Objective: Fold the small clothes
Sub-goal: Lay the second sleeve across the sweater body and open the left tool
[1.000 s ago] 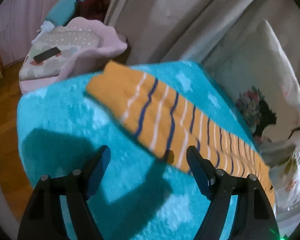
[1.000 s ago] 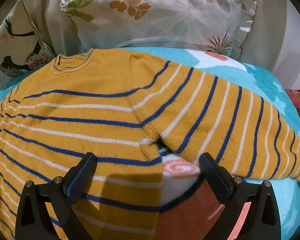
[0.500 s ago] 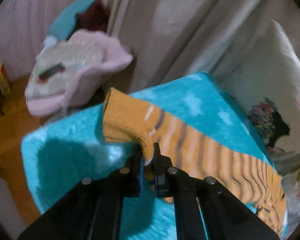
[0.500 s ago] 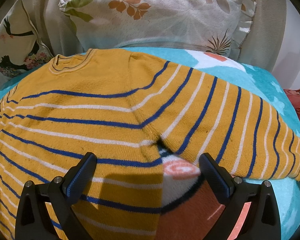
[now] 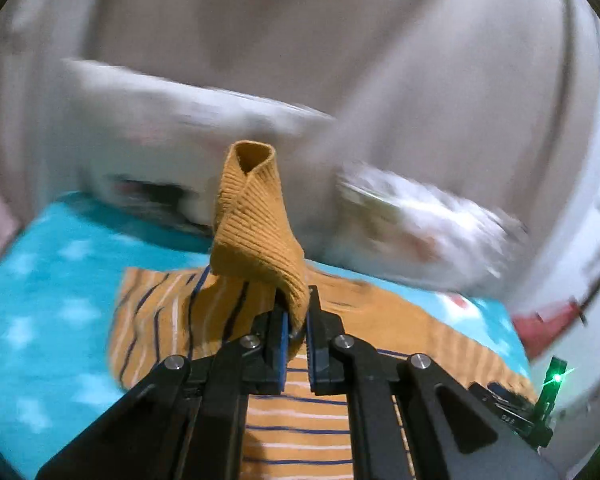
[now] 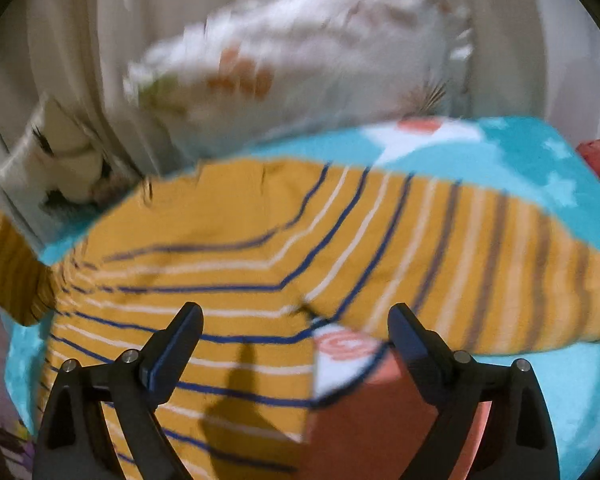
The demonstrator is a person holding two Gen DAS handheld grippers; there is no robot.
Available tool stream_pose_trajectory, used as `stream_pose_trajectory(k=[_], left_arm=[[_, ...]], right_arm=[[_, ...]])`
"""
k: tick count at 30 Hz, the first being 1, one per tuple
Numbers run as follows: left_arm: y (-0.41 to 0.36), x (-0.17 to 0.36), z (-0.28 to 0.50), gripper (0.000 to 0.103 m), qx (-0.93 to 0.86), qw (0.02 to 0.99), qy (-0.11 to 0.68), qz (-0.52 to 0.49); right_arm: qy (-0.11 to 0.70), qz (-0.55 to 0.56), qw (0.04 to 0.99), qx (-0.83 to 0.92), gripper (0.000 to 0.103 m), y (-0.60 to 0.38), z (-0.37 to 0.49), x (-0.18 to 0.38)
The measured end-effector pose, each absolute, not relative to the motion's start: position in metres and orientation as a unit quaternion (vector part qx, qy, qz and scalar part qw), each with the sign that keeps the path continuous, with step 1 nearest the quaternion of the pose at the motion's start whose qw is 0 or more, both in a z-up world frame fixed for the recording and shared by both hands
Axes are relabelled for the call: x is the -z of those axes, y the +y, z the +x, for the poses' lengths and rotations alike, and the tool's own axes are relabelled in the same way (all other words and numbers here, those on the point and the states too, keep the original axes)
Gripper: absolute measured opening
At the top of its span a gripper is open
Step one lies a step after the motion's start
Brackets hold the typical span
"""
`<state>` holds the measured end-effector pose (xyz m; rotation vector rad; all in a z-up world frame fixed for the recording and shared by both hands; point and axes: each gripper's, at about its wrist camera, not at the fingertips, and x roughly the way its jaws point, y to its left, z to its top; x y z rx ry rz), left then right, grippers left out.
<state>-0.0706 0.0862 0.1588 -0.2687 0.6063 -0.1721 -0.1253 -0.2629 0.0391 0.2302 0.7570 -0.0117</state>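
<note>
Left wrist view: the left gripper is clenched on the ribbed cuff of the mustard-yellow knit sweater with blue and white stripes. The cuff stands up above the closed jaws, twisted, with its open end at the top. The sweater body lies flat below and behind it on the fluffy turquoise blanket with pale stars. Blurred white patterned cushions sit at the far edge.

Right wrist view: the right gripper is released, its jaws wide apart and just lately closing a little, with nothing pinched between them. It hangs over the sweater's armpit, where the right sleeve stretches away to the right. At far left the other sleeve is lifted off the blanket. A white floral cushion lies beyond, blurred.
</note>
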Motion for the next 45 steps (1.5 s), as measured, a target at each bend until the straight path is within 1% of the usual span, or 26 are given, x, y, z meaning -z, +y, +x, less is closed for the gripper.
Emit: stream_pose_trajectory(k=[4, 8, 13, 16, 17, 18, 19, 20, 21, 23, 24, 26, 27, 29, 36, 45], left_arm=[[-0.006, -0.134, -0.049, 0.007, 0.158, 0.922, 0.334, -0.118], [-0.086, -0.093, -0.032, 0.007, 0.195, 0.900, 0.380, -0.093], [-0.126, -0.046, -0.016, 0.009, 0.204, 0.870, 0.439, -0.087], [-0.119, -0.049, -0.030, 0.013, 0.222, 0.867, 0.439, -0.081], [-0.116, -0.055, -0.037, 0.021, 0.225, 0.871, 0.429, -0.074], [-0.110, -0.063, -0.046, 0.033, 0.224, 0.879, 0.416, -0.064], [-0.103, -0.073, -0.057, 0.040, 0.218, 0.888, 0.400, -0.053], [-0.095, -0.081, -0.068, 0.050, 0.210, 0.898, 0.384, -0.044], [-0.087, -0.088, -0.078, 0.056, 0.199, 0.907, 0.368, -0.034], [-0.069, -0.099, -0.090, 0.062, 0.173, 0.919, 0.353, -0.019], [-0.059, -0.101, -0.098, 0.063, 0.154, 0.925, 0.347, -0.014], [-0.034, -0.104, -0.110, 0.065, 0.120, 0.932, 0.342, -0.010], [-0.019, -0.103, -0.118, 0.067, 0.101, 0.934, 0.342, -0.010], [0.000, -0.098, -0.127, 0.068, 0.078, 0.935, 0.345, -0.015], [0.052, -0.062, -0.152, 0.068, 0.010, 0.923, 0.383, -0.037], [0.061, -0.040, -0.171, 0.068, -0.012, 0.917, 0.396, -0.043]], right_arm=[[0.340, 0.086, 0.936, 0.024, 0.096, -0.287, -0.158, -0.052], [0.340, 0.115, 0.932, 0.044, 0.096, -0.327, -0.182, -0.044], [0.351, 0.143, 0.923, 0.064, 0.096, -0.360, -0.195, -0.031], [0.350, 0.147, 0.923, 0.061, 0.096, -0.360, -0.197, -0.034], [0.349, 0.144, 0.924, 0.059, 0.096, -0.356, -0.197, -0.035], [0.348, 0.141, 0.925, 0.055, 0.096, -0.351, -0.195, -0.037], [0.348, 0.137, 0.926, 0.044, 0.096, -0.341, -0.191, -0.040], [0.349, 0.136, 0.927, 0.034, 0.096, -0.334, -0.187, -0.041], [0.350, 0.135, 0.927, 0.028, 0.096, -0.329, -0.185, -0.042], [0.355, 0.134, 0.925, 0.003, 0.094, -0.308, -0.174, -0.043], [0.358, 0.132, 0.924, -0.007, 0.092, -0.297, -0.169, -0.043], [0.371, 0.117, 0.921, -0.021, 0.079, -0.272, -0.158, -0.042], [0.378, 0.097, 0.920, -0.021, 0.075, -0.254, -0.151, -0.040], [0.382, 0.067, 0.921, -0.023, 0.071, -0.229, -0.145, -0.039], [0.400, 0.001, 0.917, 0.002, 0.069, -0.185, -0.135, -0.031], [0.402, -0.044, 0.913, 0.051, 0.069, -0.186, -0.136, -0.025]])
